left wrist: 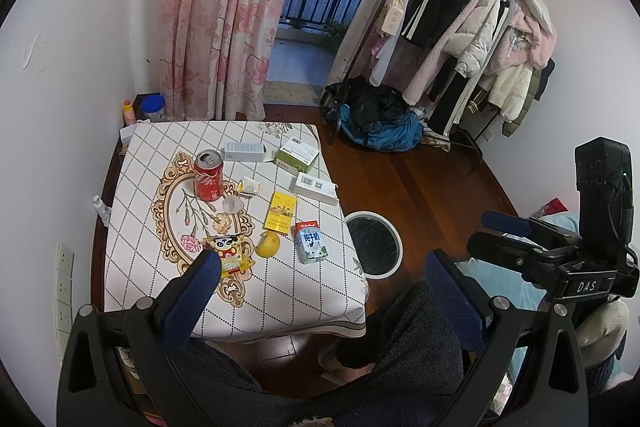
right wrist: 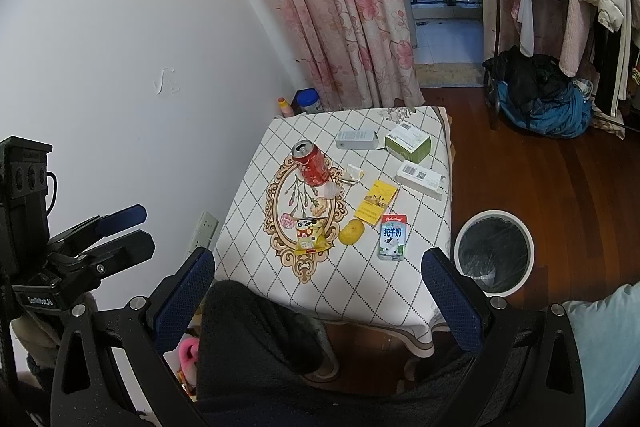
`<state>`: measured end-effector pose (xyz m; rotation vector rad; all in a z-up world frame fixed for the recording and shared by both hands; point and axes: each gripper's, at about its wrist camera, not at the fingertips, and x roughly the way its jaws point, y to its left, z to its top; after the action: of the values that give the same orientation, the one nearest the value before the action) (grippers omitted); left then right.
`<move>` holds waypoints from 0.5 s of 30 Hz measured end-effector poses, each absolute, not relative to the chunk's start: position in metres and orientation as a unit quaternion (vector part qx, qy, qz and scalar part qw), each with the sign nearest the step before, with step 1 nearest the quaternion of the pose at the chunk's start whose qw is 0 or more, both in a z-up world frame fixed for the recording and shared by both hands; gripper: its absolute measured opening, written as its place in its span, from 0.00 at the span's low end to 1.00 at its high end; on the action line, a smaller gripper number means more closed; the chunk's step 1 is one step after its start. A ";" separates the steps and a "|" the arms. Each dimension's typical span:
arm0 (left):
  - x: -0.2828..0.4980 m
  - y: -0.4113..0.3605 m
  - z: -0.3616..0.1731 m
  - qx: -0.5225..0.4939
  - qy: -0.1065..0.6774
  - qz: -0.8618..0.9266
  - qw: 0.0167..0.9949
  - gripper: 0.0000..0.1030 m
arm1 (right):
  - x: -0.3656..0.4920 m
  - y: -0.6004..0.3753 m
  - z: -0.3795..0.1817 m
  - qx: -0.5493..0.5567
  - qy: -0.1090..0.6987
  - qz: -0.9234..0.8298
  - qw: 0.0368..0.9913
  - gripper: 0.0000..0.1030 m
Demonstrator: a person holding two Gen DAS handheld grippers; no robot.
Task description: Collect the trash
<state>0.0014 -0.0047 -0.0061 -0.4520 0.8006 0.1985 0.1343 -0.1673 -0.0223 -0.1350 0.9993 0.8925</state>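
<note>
Left tongs [left wrist: 324, 279]: you are holding them above the near edge of the table, fingers spread wide apart and gripping nothing; a dark fleece sleeve is showing beneath them.

Right tongs [right wrist: 320, 275]: you are holding them back from the table's near edge — fingers likewise standing wide apart, empty. In the left wrist view this tool [left wrist: 496, 231] is sitting off to the right of the left tongs.

Table [left wrist: 304, 291]: it is lying ahead of both tongs, covered in a white diamond-grid cloth with a floral oval.

Snack wrapper [left wrist: 230, 253]: it is lying just past the left finger [left wrist: 200, 275] of the left tongs, nearest of all the trash.

Yellow peel [left wrist: 267, 245]: it is resting just right of the wrapper, ahead of the left tongs and between their fingers.

Milk carton [right wrist: 392, 237]: it is lying flat, ahead of the right tongs and closer to their right finger [right wrist: 452, 291].

Yellow packet [right wrist: 376, 202]: it is lying just beyond the carton and the peel.

Red can [right wrist: 311, 163]: it is standing upright farther off, toward the left of the right tongs, with a crumpled paper scrap [right wrist: 354, 173] beside it.

Three boxes [right wrist: 408, 143]: they are lying at the far right part of the table.

Bin [right wrist: 496, 253]: it is standing on the wood floor just beside the table — ahead-right of the right tongs, lined with a dark bag.
</note>
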 end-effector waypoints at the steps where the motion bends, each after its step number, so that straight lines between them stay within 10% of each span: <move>1: 0.000 -0.004 -0.006 -0.219 0.385 0.095 0.891 1.00 | 0.134 -0.167 -0.022 -0.063 0.463 0.413 0.782 1.00; 15: 0.000 -0.004 -0.006 -0.219 0.385 0.096 0.891 1.00 | 0.134 -0.167 -0.022 -0.063 0.463 0.413 0.782 1.00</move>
<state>0.0001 -0.0035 -0.0060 -0.4554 0.8000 0.1990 0.1342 -0.1669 -0.0223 -0.1371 0.9989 0.8927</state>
